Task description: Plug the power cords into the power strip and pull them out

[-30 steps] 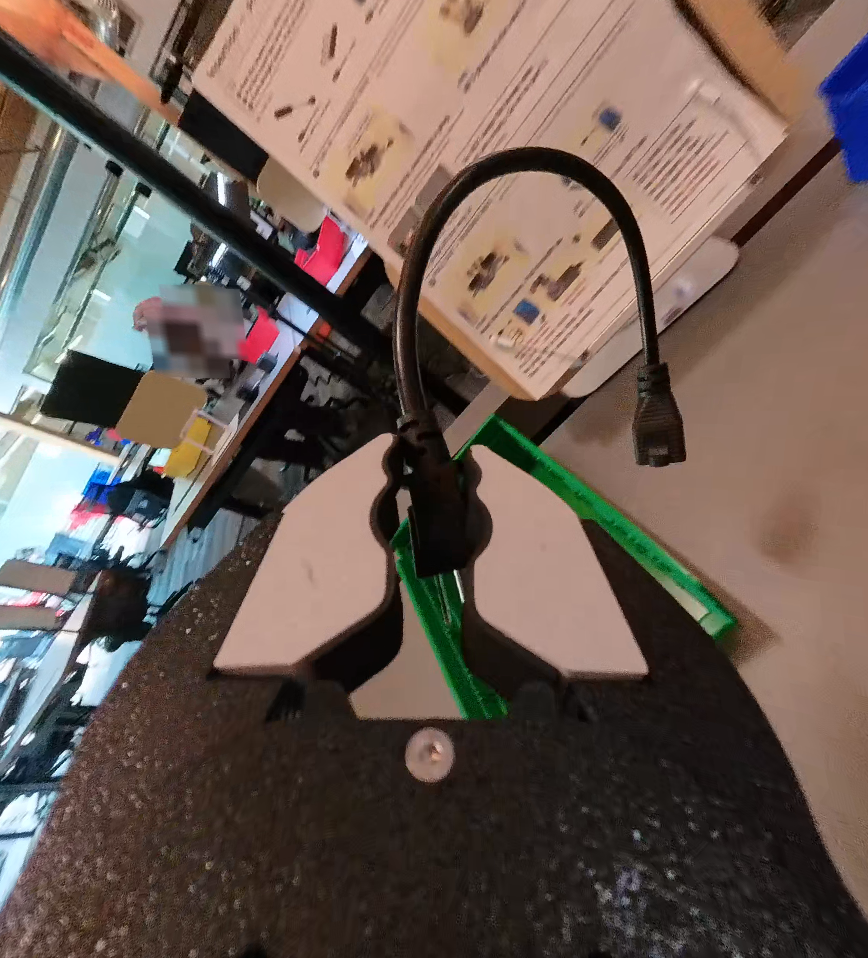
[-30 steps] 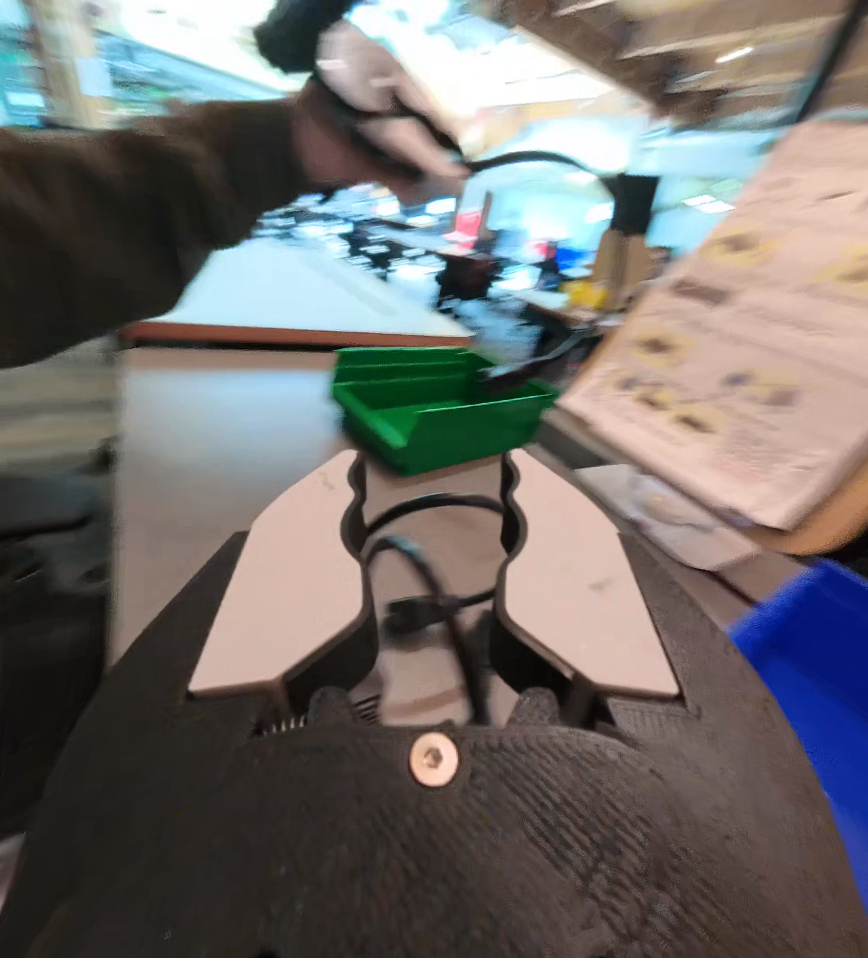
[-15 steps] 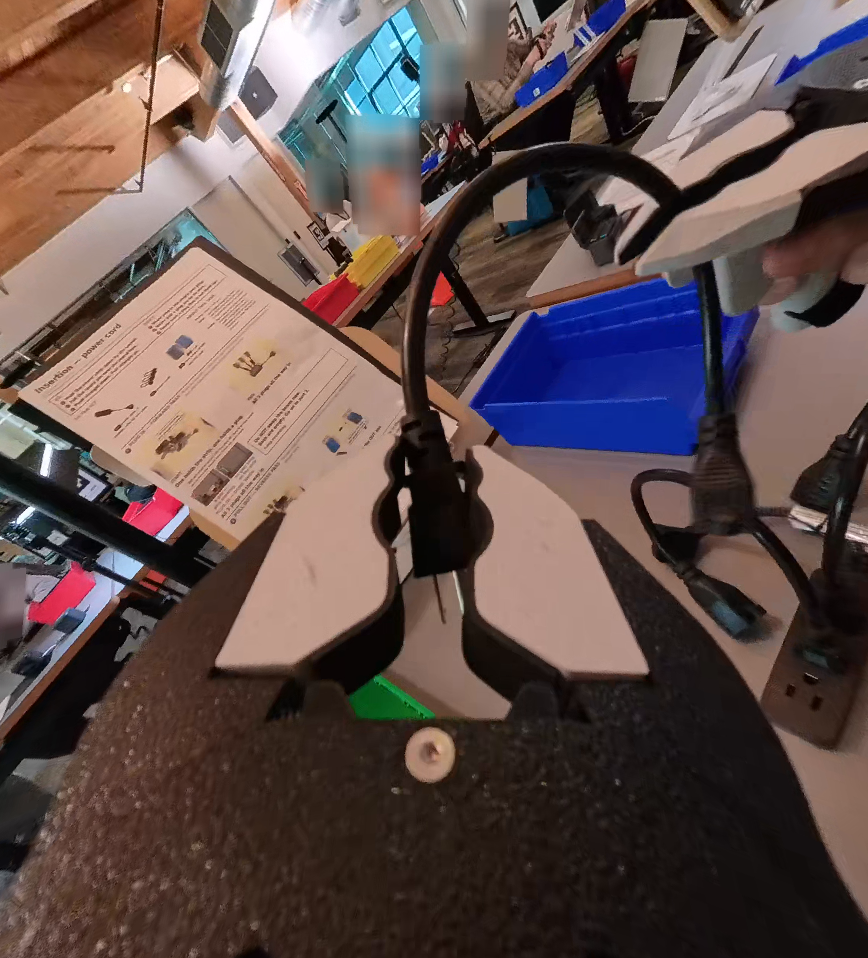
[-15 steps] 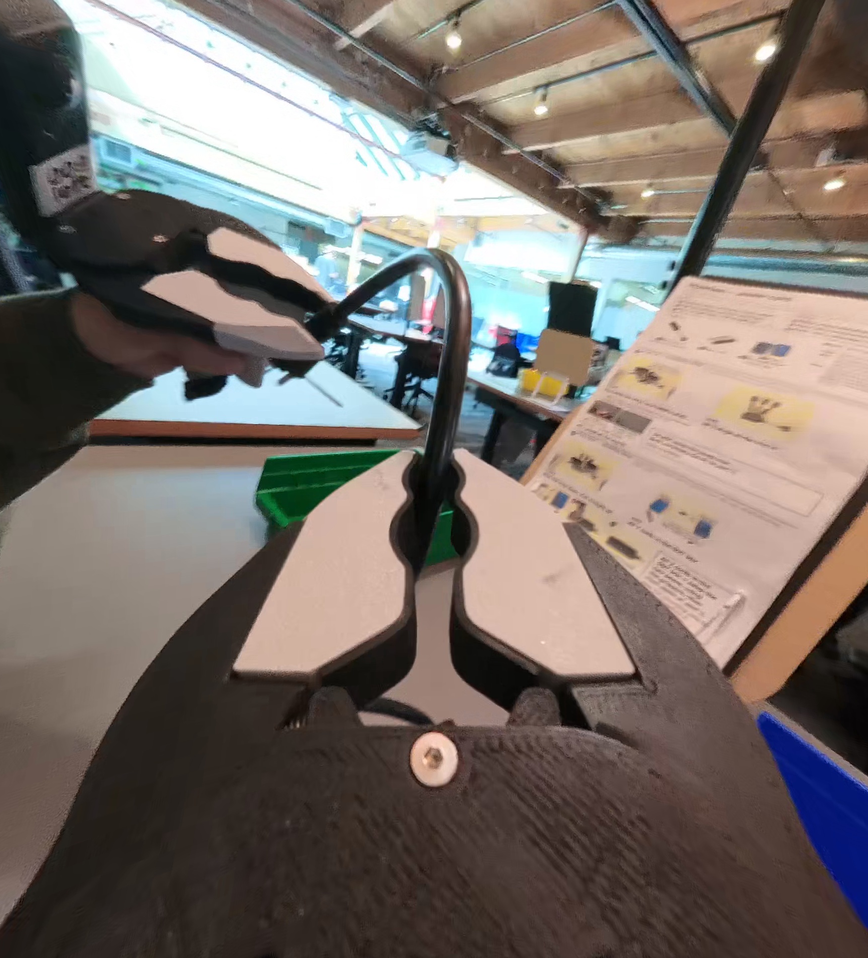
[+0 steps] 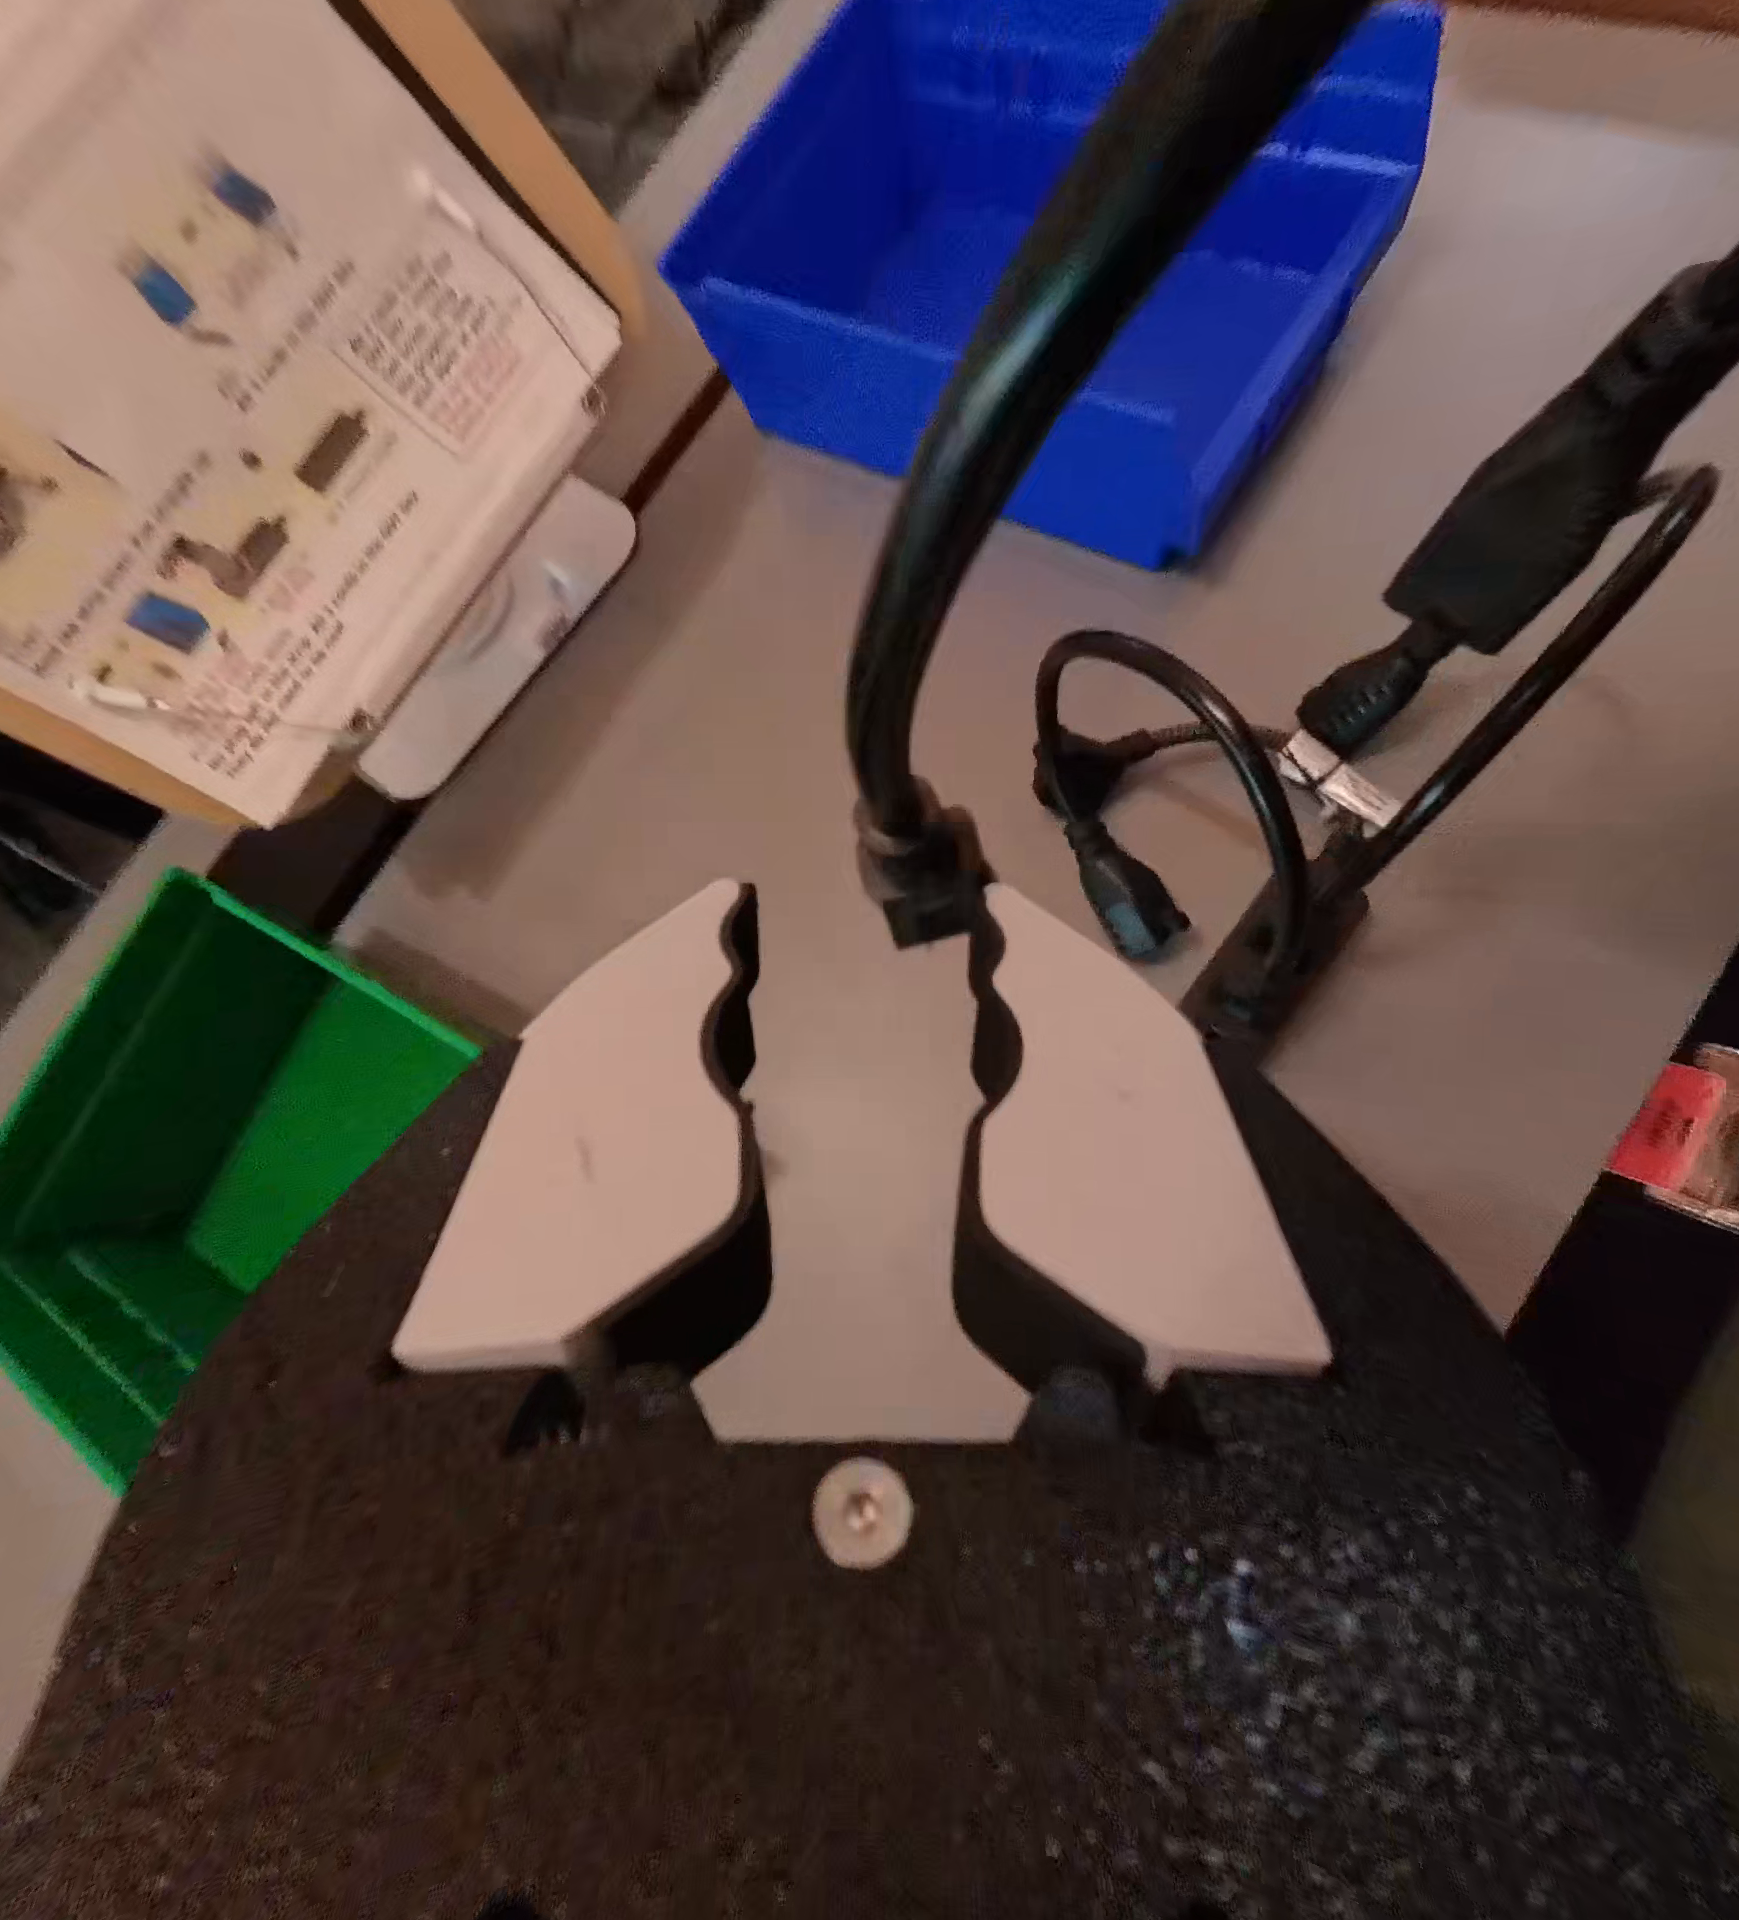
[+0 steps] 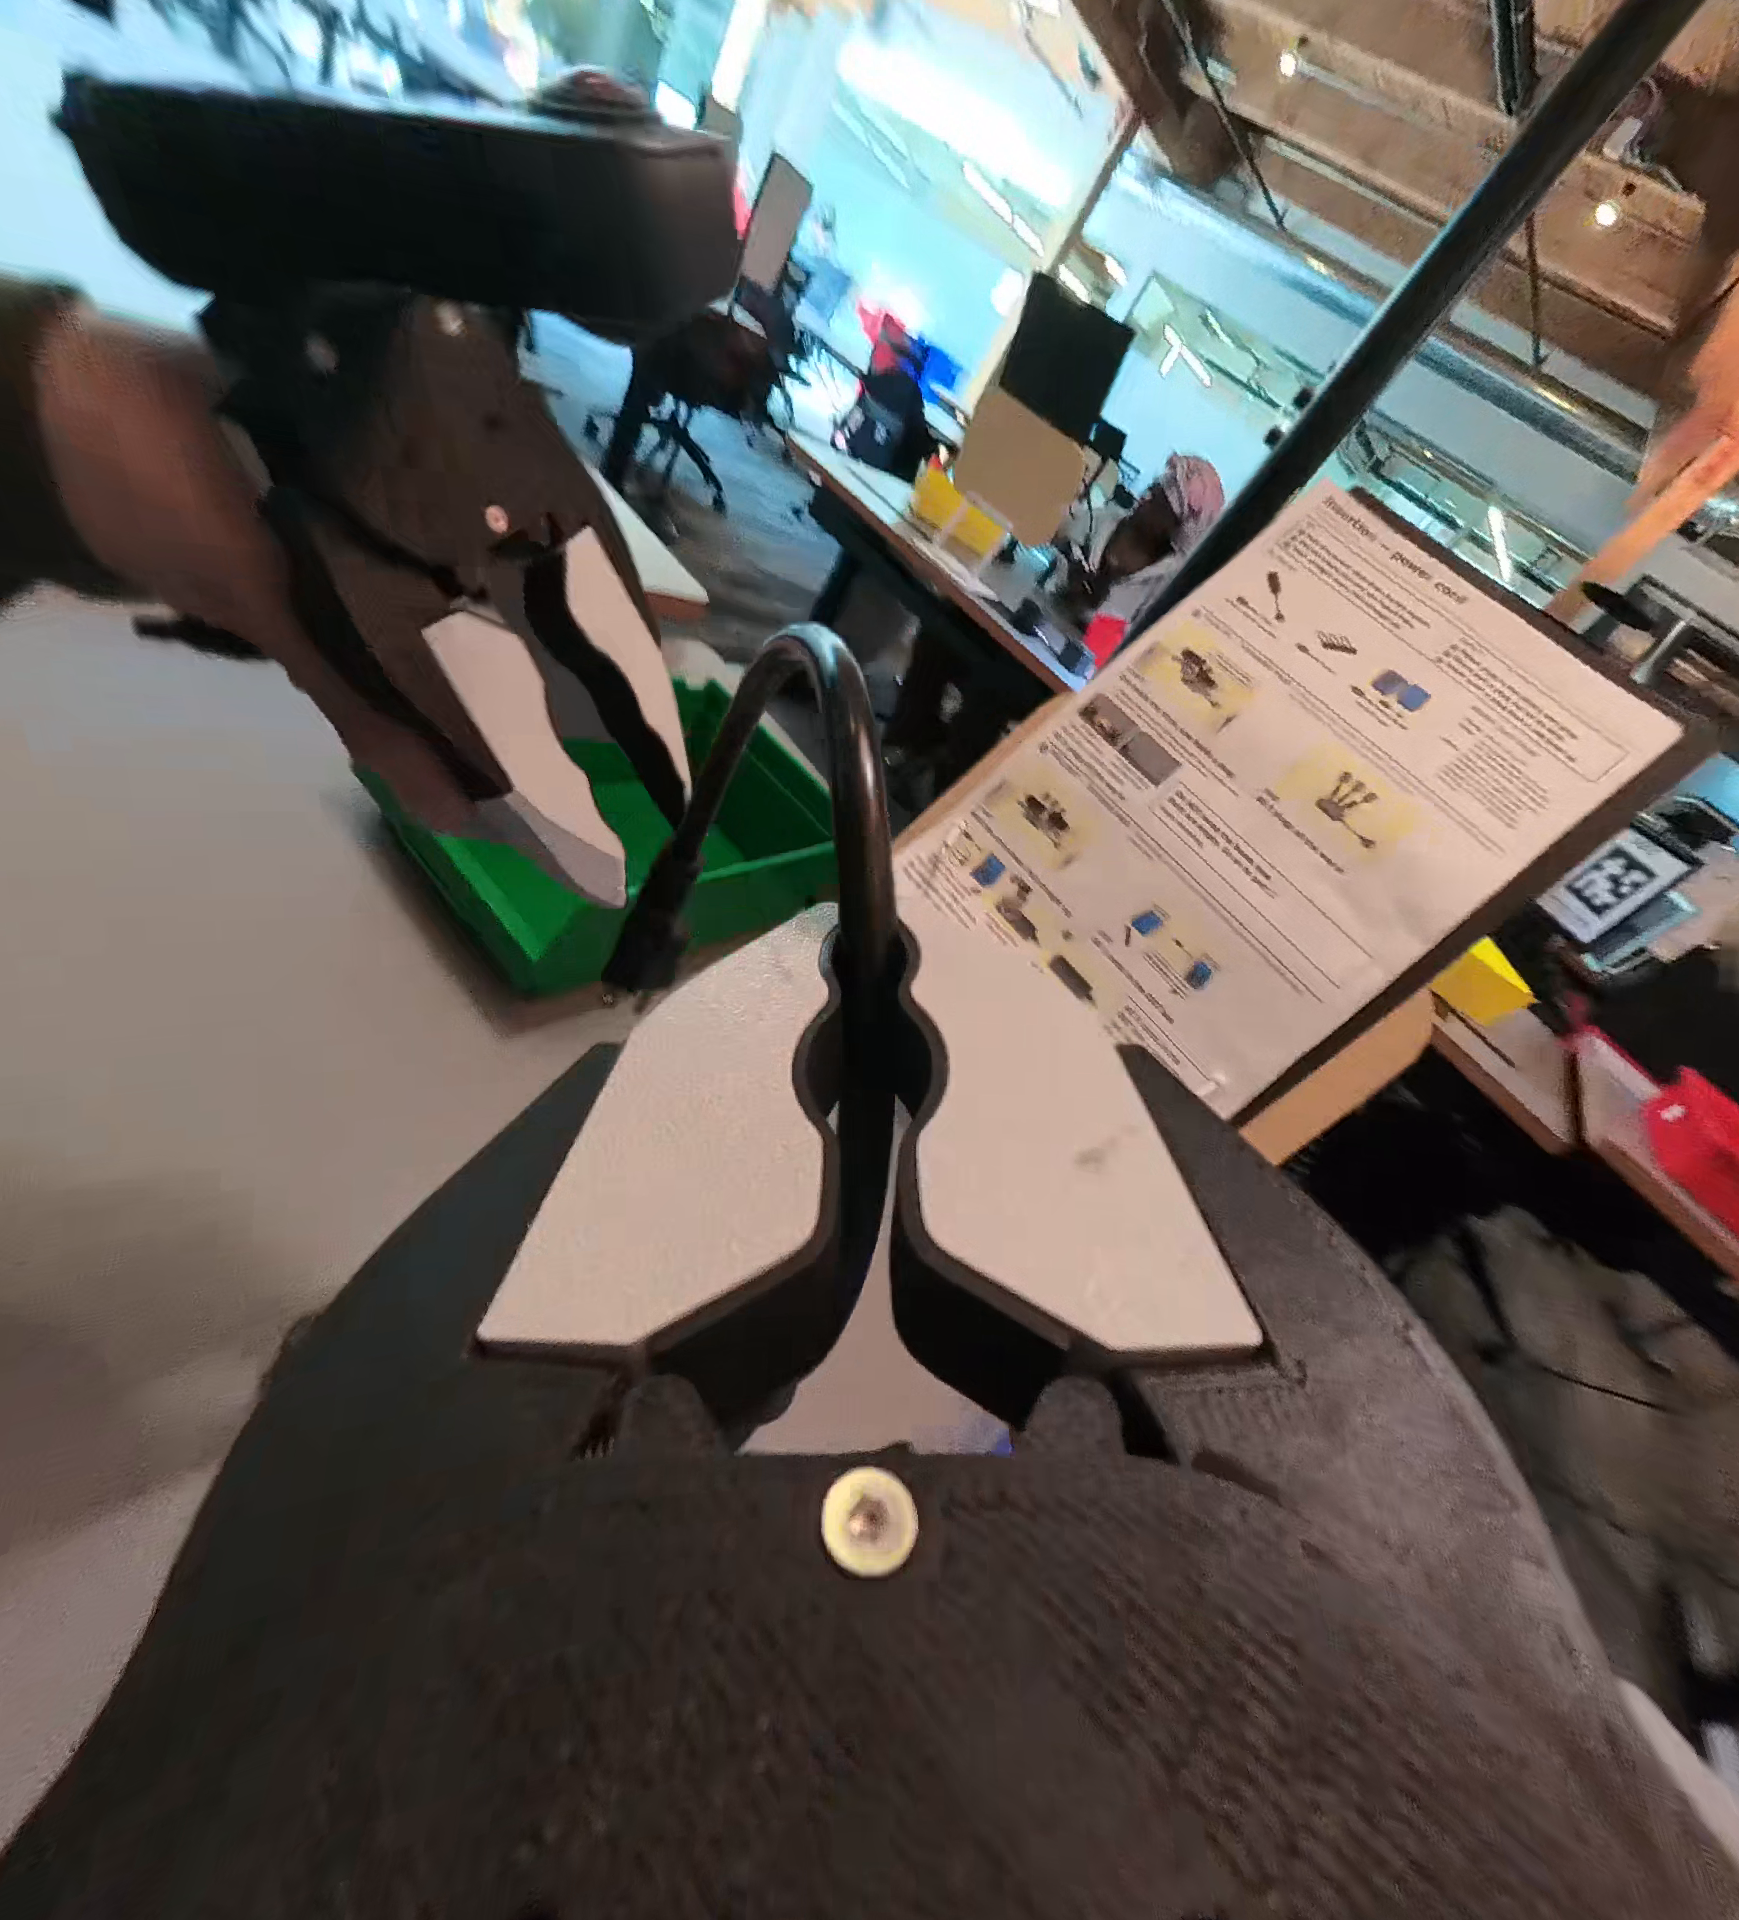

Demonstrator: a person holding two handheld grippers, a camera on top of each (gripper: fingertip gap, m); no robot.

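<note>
The right claw (image 6: 870,971) is clamped on a black cord (image 6: 860,790) a little way along its length. The left claw (image 5: 860,914) stands spread with nothing between its fingers, and the cord's plug (image 5: 922,894) hangs just off its right fingertip.

The main risk is a swinging plug. Held only by its cable, it can twist and reach the strip (image 5: 1270,956) with its prongs crooked, so they would jam. A pinch this far up the cable also gives little push, so the cable may buckle rather than seat the plug. Another cord (image 5: 1530,499) already stands in the strip and could snag the loop.

The cord rises from the right claw, arches over and drops, with the plug's long axis close to vertical and its tip towards the counter (image 5: 699,665) (the prongs themselves are too blurred to read). The strip lies at the counter's right edge, beside the left claw.
</note>
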